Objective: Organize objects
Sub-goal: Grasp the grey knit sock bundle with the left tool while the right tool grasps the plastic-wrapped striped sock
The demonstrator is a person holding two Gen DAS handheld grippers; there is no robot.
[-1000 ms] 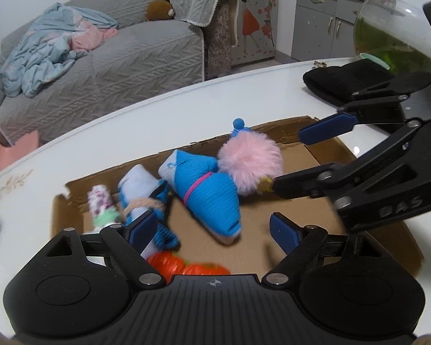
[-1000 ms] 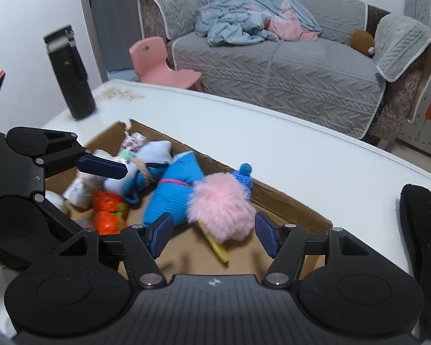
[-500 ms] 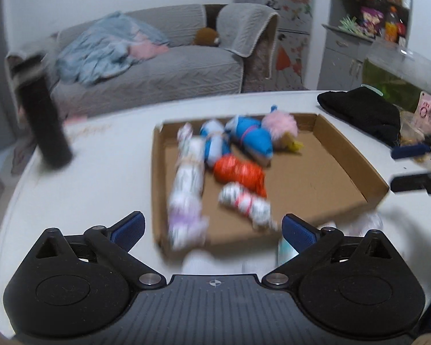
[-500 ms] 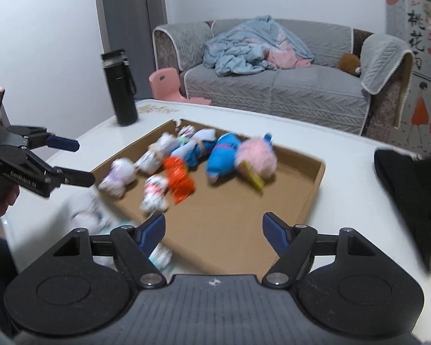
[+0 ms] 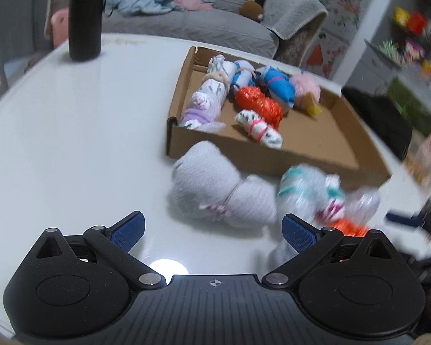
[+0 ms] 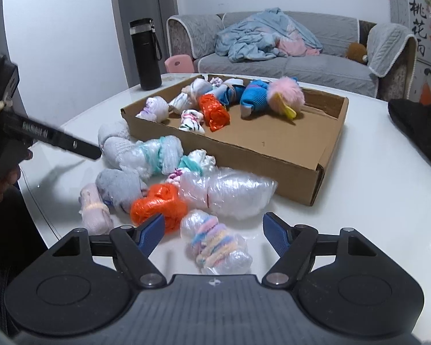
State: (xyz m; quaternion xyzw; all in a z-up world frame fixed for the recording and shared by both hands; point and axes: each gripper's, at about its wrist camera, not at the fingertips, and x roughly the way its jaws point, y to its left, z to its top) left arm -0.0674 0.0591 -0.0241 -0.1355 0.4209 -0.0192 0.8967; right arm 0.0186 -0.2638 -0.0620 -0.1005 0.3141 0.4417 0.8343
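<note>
Bundles (image 6: pixel 186 189) crowd table (image 6: pixel 359 201) beside cardboard box (image 6: pixel 273 155), flask (image 6: pixel 145 54) behind.

Bundles (image 6: pixel 209 115) in the box (image 6: pixel 273 155), loose bundles (image 6: pixel 158 184) before it on the table (image 6: pixel 359 201)

Both jaws just widened: left hand-held gripper (image 5: pixel 212 231) fully spread, right hand-held gripper (image 6: pixel 209 234) partly, neither gripping anything.
</note>
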